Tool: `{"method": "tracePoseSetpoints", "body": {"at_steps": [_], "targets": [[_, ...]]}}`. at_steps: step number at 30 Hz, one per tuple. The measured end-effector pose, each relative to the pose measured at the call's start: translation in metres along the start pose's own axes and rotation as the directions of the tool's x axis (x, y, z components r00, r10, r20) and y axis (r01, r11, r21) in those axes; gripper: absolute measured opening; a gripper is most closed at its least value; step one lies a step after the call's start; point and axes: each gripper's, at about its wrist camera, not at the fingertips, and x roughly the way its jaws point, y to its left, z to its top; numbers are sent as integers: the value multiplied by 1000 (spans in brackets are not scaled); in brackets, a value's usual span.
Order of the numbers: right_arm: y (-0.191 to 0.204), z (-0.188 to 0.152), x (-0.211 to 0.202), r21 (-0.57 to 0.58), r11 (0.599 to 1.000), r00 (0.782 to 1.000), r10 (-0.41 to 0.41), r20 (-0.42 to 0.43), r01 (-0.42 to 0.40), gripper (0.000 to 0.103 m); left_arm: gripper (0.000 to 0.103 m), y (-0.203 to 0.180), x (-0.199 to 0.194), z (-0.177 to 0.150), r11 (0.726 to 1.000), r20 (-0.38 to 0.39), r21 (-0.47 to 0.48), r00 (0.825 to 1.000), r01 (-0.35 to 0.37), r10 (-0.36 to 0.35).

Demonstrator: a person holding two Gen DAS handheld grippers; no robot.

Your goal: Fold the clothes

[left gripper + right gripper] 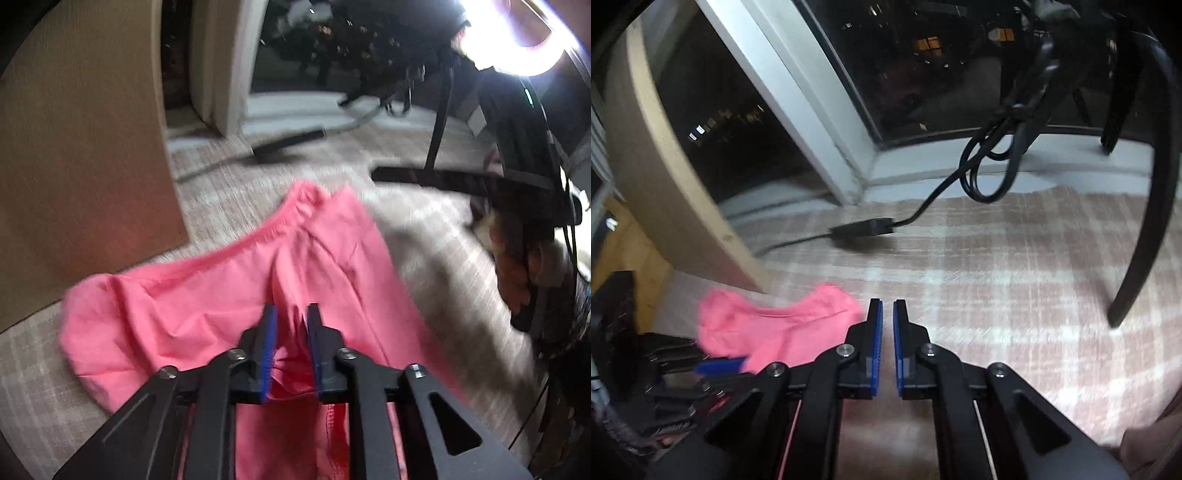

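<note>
Left wrist view showed the pink garment [229, 295] lying crumpled on the plaid cloth surface [443, 240], its elastic waistband toward the far side and one end close to the tan board [81, 155] that stood along the surface's left edge. The left gripper [291, 314] had a bunched fold of the pink fabric pinched between its blue pads [269, 354], the cloth passing back beneath the black linkage. At the right of that view the other handheld rig [524, 236] was blurred and its fingers could not be made out there.

In the right wrist view the right gripper [887, 306] hung over bare plaid, its jaws drawn nearly together with a thin gap and nothing between them. The garment lay just left of its tips. Farther off, near the surface's far edge, a black power adapter [862, 229] lay with its looped cable [990, 166] before the window sill [960, 162].
</note>
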Motion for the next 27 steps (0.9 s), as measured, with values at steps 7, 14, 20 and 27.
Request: {"method": "tracePoseSetpoints", "body": {"at_steps": [7,14,20,27], "targets": [[20,-22,-64,-16,992,991,128,40,-128,6,29,4,-96,-10,998,152,-51,988,35,-27],[43,-55,-181,-26,976,966,218,137,-217,7,41,-2,-207,-81,997,240,-83,970,-8,28],[66,-102,-236,-44,976,965,216,149,-211,21,52,-22,-249,-146,994,265,-111,964,6,24],[99,-143,-215,-73,985,985,159,65,-155,21,52,-33,-187,-119,996,185,-86,983,10,6]]}}
